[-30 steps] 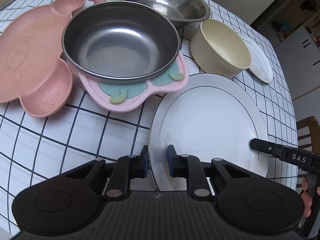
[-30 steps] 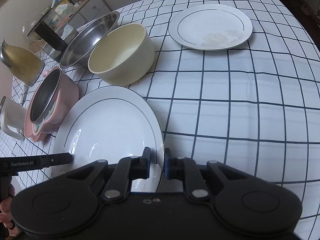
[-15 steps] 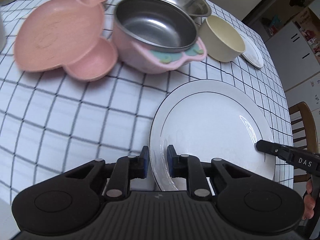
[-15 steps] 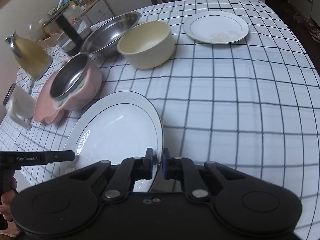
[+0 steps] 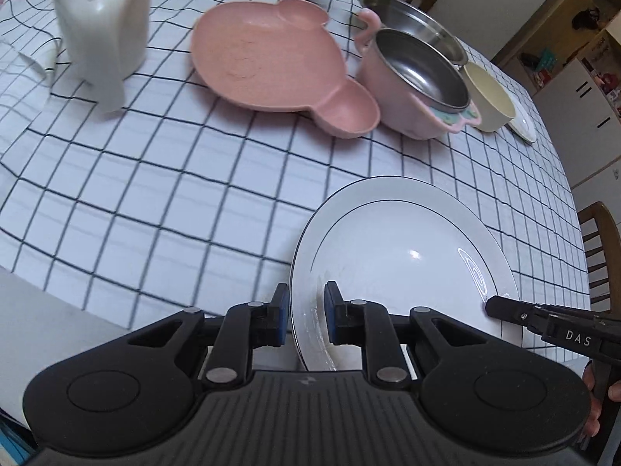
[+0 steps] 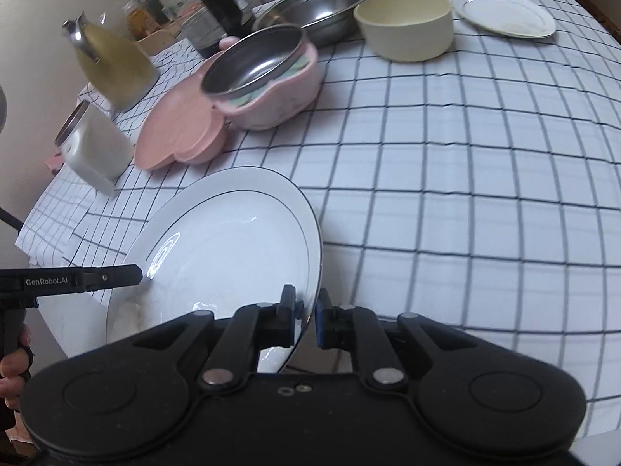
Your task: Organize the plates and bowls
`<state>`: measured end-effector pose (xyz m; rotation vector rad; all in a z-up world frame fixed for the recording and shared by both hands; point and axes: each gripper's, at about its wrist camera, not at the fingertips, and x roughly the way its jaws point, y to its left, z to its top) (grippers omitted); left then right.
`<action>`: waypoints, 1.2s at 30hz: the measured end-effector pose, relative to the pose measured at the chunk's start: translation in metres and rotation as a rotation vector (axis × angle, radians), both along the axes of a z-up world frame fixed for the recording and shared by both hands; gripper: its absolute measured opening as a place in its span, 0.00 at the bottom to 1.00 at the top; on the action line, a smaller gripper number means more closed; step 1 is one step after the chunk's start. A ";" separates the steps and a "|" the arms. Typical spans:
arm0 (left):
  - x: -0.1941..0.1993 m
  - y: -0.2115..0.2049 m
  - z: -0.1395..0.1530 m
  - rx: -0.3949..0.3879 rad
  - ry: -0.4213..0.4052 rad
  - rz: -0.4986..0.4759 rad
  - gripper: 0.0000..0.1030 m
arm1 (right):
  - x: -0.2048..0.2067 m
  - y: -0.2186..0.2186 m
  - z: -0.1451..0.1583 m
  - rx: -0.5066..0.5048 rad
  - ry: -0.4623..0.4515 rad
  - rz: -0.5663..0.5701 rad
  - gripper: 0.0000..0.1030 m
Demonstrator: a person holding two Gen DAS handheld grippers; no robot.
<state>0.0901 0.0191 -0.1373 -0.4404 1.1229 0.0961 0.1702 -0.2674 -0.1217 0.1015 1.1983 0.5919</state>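
Note:
A large white plate with a thin dark ring is held in the air above the checked tablecloth by both grippers. My left gripper is shut on its left rim. My right gripper is shut on the opposite rim of the plate. Each gripper's tip shows in the other's view: the right one, the left one. Further back stand a pink divided plate, a steel bowl in a pink holder, a large steel bowl, a cream bowl and a small white plate.
A white jug stands at the back left, and a yellowish kettle and dark containers lie beyond it. The table's near edge runs under my left gripper. Wooden chairs stand around the table.
Both grippers have lifted the white plate and pulled it back toward the table's near edge. The other dishes now look farther away, and the jug has come into view.

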 end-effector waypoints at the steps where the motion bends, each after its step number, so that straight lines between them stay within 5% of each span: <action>1: -0.005 0.005 0.000 0.004 -0.002 0.001 0.17 | -0.004 0.005 -0.002 0.001 -0.002 0.005 0.11; 17: -0.019 0.008 -0.007 0.047 -0.023 -0.062 0.17 | -0.038 0.023 -0.015 -0.048 -0.004 -0.011 0.14; 36: -0.040 0.004 0.033 0.093 -0.122 -0.108 0.17 | -0.066 0.024 0.032 -0.116 -0.177 -0.002 0.27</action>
